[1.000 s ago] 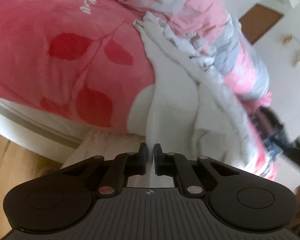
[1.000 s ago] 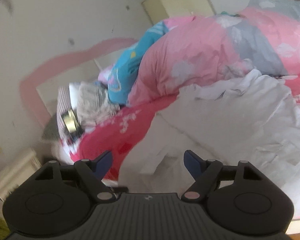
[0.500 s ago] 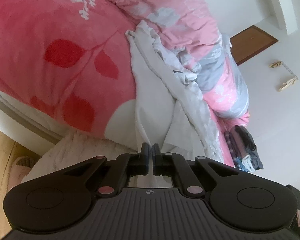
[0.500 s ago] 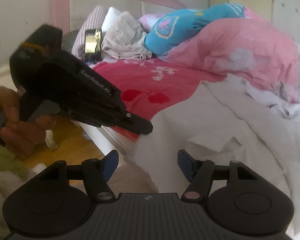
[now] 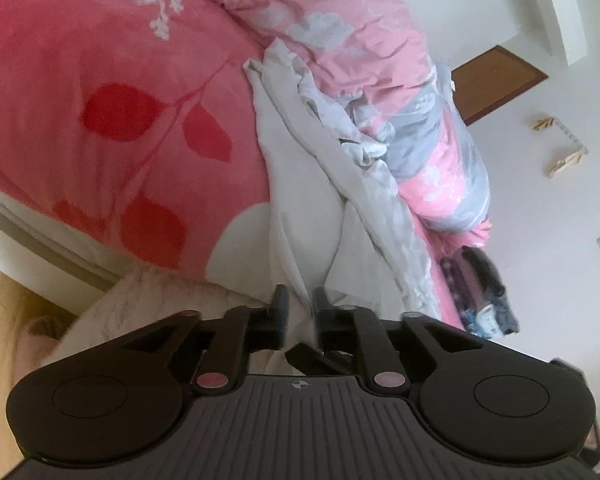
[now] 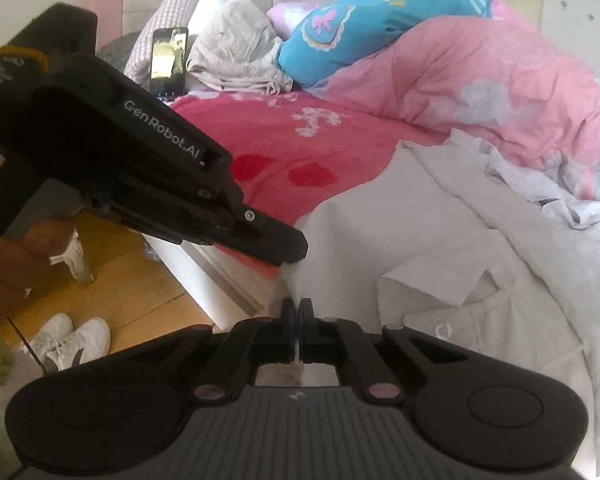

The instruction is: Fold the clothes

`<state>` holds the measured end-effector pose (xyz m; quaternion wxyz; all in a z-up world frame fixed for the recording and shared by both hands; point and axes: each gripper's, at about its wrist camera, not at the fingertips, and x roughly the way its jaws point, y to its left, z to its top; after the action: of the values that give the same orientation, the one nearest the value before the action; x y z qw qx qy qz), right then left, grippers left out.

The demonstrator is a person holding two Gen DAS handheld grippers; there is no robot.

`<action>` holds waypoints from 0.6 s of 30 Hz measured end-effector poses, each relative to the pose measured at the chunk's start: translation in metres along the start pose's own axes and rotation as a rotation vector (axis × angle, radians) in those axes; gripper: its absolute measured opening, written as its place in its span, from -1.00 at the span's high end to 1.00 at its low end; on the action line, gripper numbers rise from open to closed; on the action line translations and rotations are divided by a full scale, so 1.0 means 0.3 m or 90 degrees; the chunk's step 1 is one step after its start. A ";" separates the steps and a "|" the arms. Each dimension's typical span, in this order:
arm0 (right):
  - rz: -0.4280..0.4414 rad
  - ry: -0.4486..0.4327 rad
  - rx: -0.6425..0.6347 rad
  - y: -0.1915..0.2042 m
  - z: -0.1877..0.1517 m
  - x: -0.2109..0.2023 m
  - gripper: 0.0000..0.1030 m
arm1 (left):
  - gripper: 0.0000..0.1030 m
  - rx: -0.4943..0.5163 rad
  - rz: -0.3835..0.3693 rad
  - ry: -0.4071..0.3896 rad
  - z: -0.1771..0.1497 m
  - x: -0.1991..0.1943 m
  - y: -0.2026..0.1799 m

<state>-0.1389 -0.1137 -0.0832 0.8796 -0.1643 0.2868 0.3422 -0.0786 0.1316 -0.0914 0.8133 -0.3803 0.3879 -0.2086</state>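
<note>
A white shirt [image 6: 440, 240] lies crumpled on the pink bedspread [image 6: 300, 148], its corner hanging over the bed's near edge. My right gripper [image 6: 298, 312] is shut at that hanging hem, with a thin strip of white cloth pinched between its blue pads. My left gripper [image 5: 298, 304] is at the same corner and its jaws are opening. A fold of the shirt [image 5: 308, 200] still runs through the gap, but the pads stand off it. In the right wrist view the left gripper [image 6: 294, 250] comes in from the left, its tip against the shirt's edge.
A pink and grey duvet [image 6: 480, 80] is heaped behind the shirt, with a blue cushion [image 6: 360, 24], pillows and a propped phone [image 6: 168, 60] at the headboard. White sneakers [image 6: 72, 340] sit on the wooden floor. Dark clothes [image 5: 480, 292] lie at the bed's far end, and a fluffy rug [image 5: 148, 304] below.
The right gripper swung in beside the left one at the bed edge and closed its wide jaws on the shirt's hem. The left gripper's shut jaws have parted.
</note>
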 end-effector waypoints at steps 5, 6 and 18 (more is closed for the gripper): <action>0.004 -0.012 0.000 -0.004 0.017 -0.024 0.99 | -0.38 -0.040 -0.025 0.026 0.036 0.054 0.027; 0.004 -0.013 -0.004 -0.003 0.020 -0.026 0.99 | -0.38 -0.039 -0.030 0.032 0.043 0.067 0.026; 0.002 -0.022 -0.027 -0.019 0.052 -0.052 0.99 | -0.49 0.055 -0.046 0.112 0.101 0.197 -0.047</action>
<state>-0.1383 -0.1180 -0.0609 0.8802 -0.1768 0.2645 0.3522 -0.0190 0.0991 -0.0957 0.7835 -0.3390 0.4344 -0.2871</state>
